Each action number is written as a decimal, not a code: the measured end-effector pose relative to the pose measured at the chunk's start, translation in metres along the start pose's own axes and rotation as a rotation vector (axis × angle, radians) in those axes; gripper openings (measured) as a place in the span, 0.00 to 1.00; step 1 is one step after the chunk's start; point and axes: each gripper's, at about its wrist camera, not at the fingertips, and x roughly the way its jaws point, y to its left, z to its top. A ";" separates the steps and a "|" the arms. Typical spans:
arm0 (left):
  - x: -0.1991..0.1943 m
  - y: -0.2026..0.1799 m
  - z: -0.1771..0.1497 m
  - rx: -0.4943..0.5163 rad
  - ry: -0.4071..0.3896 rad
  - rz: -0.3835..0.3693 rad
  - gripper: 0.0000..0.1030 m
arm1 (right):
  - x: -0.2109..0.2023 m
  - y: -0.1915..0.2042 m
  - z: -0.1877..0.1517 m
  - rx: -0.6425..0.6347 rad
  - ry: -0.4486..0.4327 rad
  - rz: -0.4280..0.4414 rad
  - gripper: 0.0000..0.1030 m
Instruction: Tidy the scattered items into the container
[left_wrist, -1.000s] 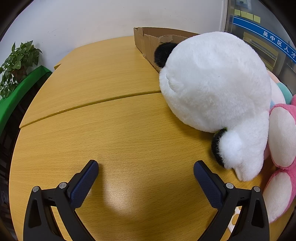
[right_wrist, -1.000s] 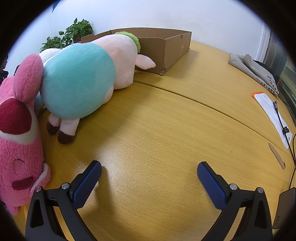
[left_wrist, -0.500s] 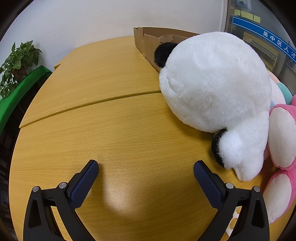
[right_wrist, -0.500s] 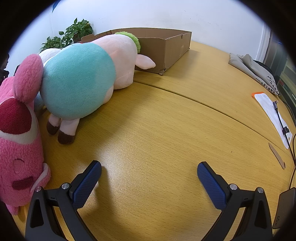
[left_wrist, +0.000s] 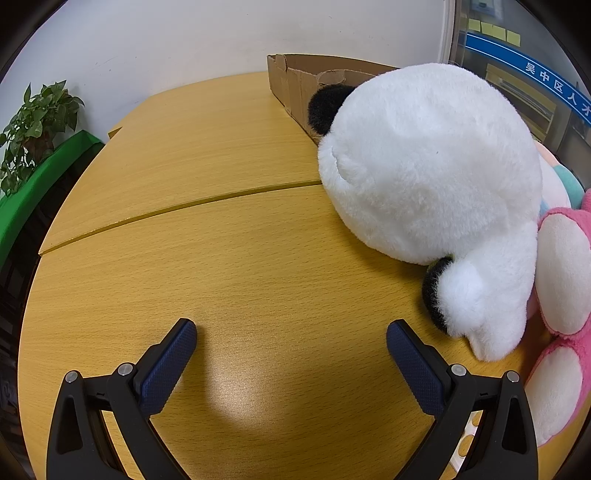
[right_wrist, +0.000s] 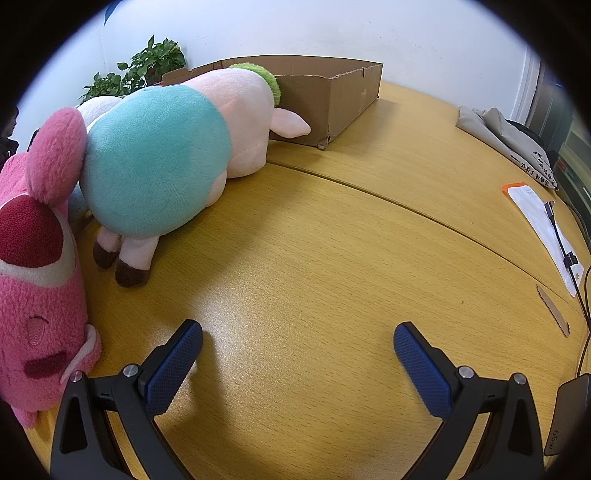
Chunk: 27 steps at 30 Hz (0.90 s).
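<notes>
A big white plush panda (left_wrist: 432, 166) with black ears lies on the wooden table, right of my left gripper (left_wrist: 291, 332), which is open and empty above bare tabletop. A pink plush bear (left_wrist: 561, 280) lies at the far right; it also shows in the right wrist view (right_wrist: 33, 266). A teal-and-pink plush pig (right_wrist: 166, 155) lies left of my right gripper (right_wrist: 297, 334), which is open and empty. A brown cardboard box (right_wrist: 332, 92) stands behind the toys; it also shows in the left wrist view (left_wrist: 295, 81).
A potted plant (left_wrist: 33, 125) on a green ledge stands beyond the table's left edge. In the right wrist view, folded grey cloth (right_wrist: 506, 136), a white paper with a cable (right_wrist: 546, 229) and a dark device (right_wrist: 569, 417) lie at the right.
</notes>
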 end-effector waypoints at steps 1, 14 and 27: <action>-0.001 -0.001 0.000 -0.002 0.000 0.002 1.00 | 0.000 0.000 0.000 0.000 0.000 0.000 1.00; -0.079 -0.005 -0.030 -0.082 -0.105 0.189 1.00 | -0.002 0.008 -0.001 0.042 0.020 -0.045 0.99; -0.188 -0.148 -0.056 -0.087 -0.294 -0.037 1.00 | -0.208 0.096 -0.038 0.255 -0.438 -0.154 0.99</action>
